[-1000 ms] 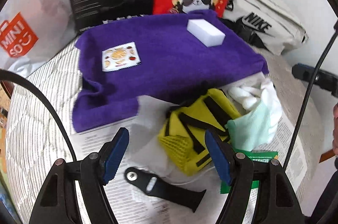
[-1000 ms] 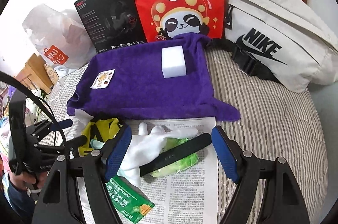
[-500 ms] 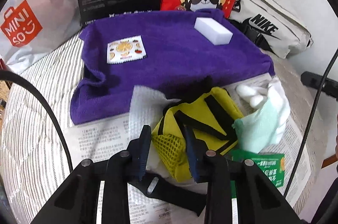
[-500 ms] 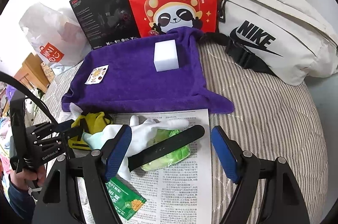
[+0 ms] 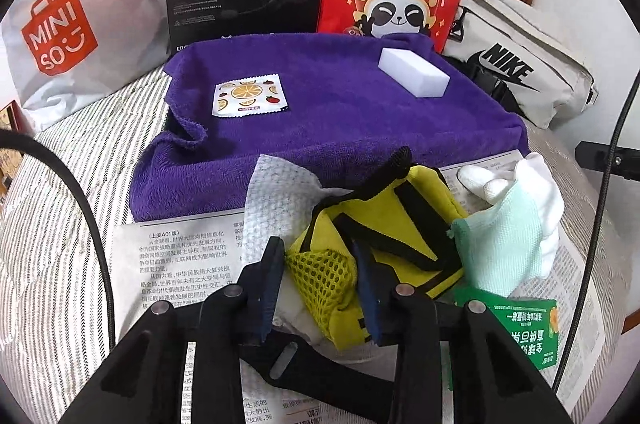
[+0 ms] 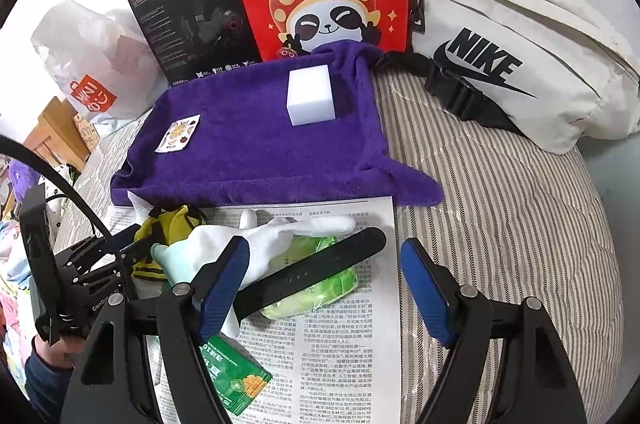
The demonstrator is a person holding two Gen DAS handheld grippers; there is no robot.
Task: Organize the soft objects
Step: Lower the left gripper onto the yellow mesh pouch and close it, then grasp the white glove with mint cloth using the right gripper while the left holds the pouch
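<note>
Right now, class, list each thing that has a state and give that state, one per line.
Left gripper: shut on yellow mesh pouch.
Right gripper: open, holding nothing.
Purple towel: spread flat.
White sponge: lying on the towel.
White glove: limp on newspaper.

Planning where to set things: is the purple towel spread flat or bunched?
Mostly spread: purple towel lies flat, holding a white sponge and sachet; its corners are rumpled.
</note>
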